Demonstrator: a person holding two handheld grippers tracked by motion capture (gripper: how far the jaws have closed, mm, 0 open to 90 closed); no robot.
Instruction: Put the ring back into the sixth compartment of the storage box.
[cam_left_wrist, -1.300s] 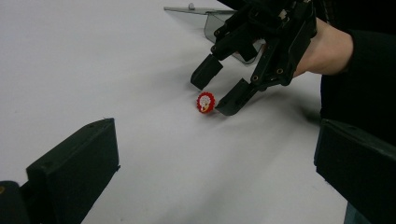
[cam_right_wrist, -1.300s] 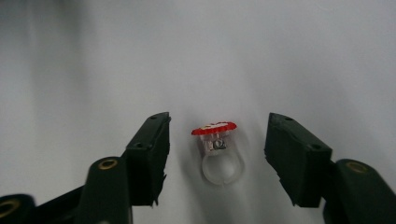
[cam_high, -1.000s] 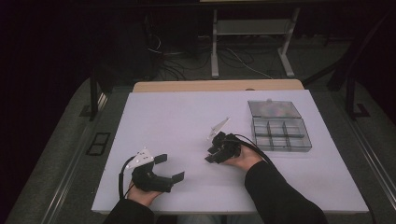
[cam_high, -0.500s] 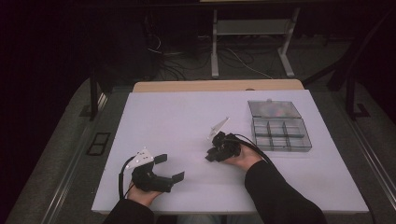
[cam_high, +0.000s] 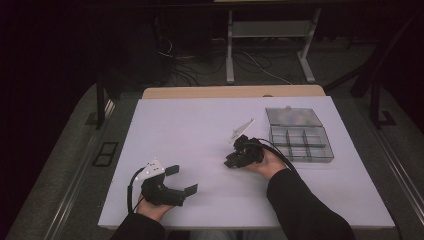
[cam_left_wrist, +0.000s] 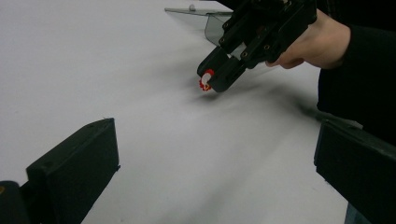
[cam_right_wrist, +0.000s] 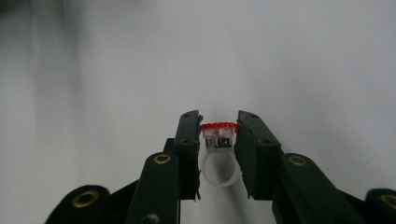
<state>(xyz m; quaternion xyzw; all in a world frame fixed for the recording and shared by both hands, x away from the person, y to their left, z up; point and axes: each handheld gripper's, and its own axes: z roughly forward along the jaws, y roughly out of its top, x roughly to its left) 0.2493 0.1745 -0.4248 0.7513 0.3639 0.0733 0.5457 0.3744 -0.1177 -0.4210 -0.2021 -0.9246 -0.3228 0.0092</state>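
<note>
From the high view, our left tool (cam_high: 181, 181) rests agape near the white desk's (cam_high: 200, 130) front edge; the clear compartmented plastic box (cam_high: 299, 136) sits toward the right edge. In the right gripper view, our right tool (cam_right_wrist: 219, 135) clamps the red-topped translucent plastic ring (cam_right_wrist: 219, 140); next, we judge, carry it boxward.

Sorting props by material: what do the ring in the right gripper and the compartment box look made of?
The ring looks like translucent white plastic with a glossy red top. The compartment box seems clear, smoke-tinted hard plastic: its dividers show through.
</note>
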